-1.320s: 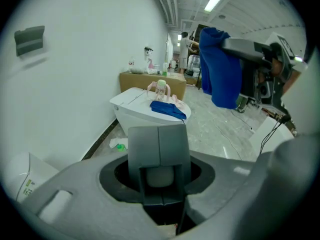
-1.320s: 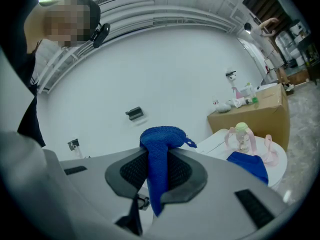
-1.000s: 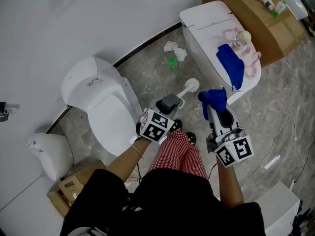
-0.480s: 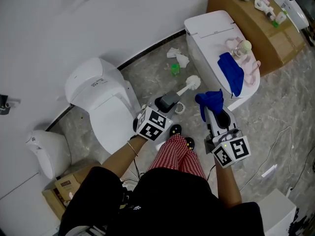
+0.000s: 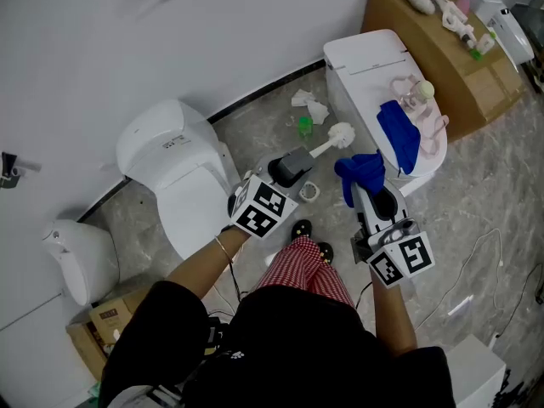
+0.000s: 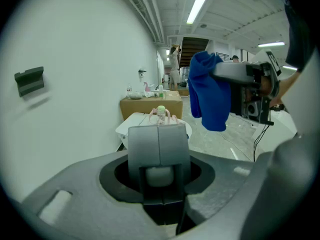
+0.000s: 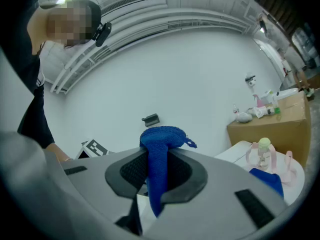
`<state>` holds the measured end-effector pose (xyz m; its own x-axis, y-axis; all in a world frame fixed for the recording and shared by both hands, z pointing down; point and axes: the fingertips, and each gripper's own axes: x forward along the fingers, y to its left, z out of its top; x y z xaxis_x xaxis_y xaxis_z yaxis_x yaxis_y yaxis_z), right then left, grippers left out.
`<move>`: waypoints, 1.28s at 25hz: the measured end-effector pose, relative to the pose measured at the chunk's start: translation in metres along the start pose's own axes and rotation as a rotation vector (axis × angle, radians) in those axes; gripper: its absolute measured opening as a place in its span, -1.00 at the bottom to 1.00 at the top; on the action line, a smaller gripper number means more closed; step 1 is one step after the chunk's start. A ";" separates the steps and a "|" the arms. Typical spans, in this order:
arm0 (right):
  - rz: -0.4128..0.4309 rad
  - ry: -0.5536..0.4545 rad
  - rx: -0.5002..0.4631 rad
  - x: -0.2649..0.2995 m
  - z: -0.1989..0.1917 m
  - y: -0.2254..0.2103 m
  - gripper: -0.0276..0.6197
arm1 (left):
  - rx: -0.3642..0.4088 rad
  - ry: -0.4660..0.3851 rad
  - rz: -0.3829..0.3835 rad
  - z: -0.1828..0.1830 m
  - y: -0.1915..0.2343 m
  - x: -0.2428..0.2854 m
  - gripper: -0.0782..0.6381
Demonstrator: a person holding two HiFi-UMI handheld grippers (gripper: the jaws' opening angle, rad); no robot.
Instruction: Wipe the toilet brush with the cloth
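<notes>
My left gripper (image 5: 297, 163) is shut on the handle of the white toilet brush (image 5: 338, 133), whose bristle head points up and right, off the floor. In the left gripper view the grey jaws (image 6: 159, 146) are closed round the white handle end. Just right of the brush head, my right gripper (image 5: 367, 187) is shut on a bunched blue cloth (image 5: 360, 171). The cloth (image 7: 158, 156) hangs between the jaws in the right gripper view, and it (image 6: 210, 91) also shows beside my right gripper (image 6: 250, 91) in the left gripper view. Cloth and brush head are close but apart.
A white toilet (image 5: 178, 177) stands left of my hands. Another white toilet (image 5: 365, 58) at the upper right carries a second blue cloth (image 5: 398, 136) and pink items. A cardboard box (image 5: 442, 45), crumpled paper (image 5: 308, 103), a small ring (image 5: 308, 191) and a cable lie around.
Both grippers have risen a little, carrying the brush and the cloth with them. Both grips are unchanged.
</notes>
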<state>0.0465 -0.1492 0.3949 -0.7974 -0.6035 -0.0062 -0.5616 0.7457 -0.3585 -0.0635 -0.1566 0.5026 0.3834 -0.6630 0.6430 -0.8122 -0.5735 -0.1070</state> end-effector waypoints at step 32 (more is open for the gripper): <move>0.106 0.023 -0.013 0.024 0.040 0.041 -0.71 | 0.105 -0.150 -0.009 0.071 0.004 -0.097 -0.31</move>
<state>0.0129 -0.1440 0.3427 -0.8571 -0.5146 -0.0220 -0.4768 0.8088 -0.3444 -0.0725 -0.1288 0.3863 0.4582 -0.7174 0.5247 -0.7610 -0.6217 -0.1855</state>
